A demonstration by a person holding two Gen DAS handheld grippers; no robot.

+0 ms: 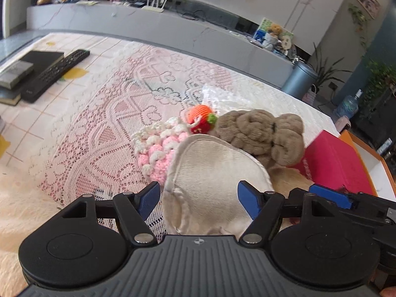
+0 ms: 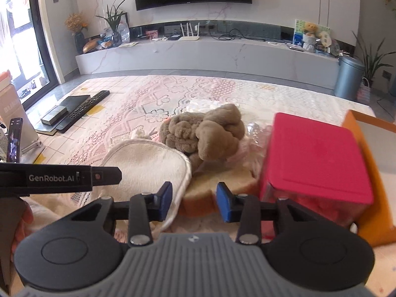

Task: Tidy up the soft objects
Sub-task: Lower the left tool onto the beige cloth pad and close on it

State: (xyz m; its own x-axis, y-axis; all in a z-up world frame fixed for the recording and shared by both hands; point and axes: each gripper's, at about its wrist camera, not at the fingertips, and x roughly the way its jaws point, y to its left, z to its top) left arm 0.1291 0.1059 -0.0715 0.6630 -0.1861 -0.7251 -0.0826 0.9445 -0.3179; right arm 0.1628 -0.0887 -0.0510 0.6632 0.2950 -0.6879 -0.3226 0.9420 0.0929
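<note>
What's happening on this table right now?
A person holds a gripper in each hand over a pile of soft things on a lace tablecloth. The left gripper is open astride a cream fabric pouch. The right gripper hovers part-open at the pouch's edge and a bread-slice toy, gripping nothing. A brown plush lies behind, a red box alongside.

Fluffy brown plush toy (image 2: 203, 128) on a lace tablecloth (image 1: 99, 123).
</note>
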